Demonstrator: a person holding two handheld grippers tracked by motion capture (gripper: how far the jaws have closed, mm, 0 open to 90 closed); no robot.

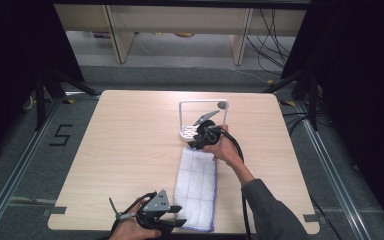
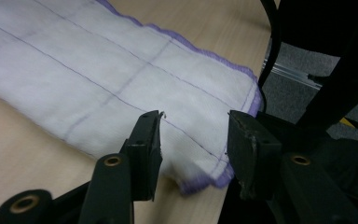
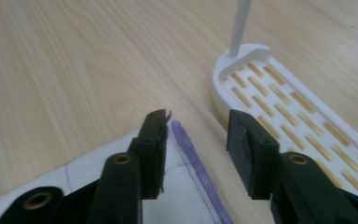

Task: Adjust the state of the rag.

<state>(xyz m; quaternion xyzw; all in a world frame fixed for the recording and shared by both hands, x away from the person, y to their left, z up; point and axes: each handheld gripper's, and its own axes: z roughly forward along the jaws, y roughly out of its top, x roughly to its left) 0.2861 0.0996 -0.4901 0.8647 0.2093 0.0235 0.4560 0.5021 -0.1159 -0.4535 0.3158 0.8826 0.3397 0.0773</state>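
Observation:
A white cloth [image 1: 196,186] with purple grid lines and a purple hem lies folded into a long strip on the wooden table [image 1: 130,145]. My left gripper [image 1: 176,216] stands open at the cloth's near end, close to the table's front edge; in the left gripper view the cloth's corner [image 2: 200,172] lies between the open jaws of that gripper [image 2: 195,126]. My right gripper [image 1: 197,142] is open at the cloth's far end, and its own view shows the hem [image 3: 193,163] between its jaws [image 3: 198,123]. Neither holds anything.
A white rack [image 1: 200,117] with a slotted base [image 3: 284,102] and a thin upright frame stands just beyond the cloth's far end, right of my right gripper. A black cable [image 1: 244,180] trails along the right forearm. Table legs and cables lie on the floor beyond.

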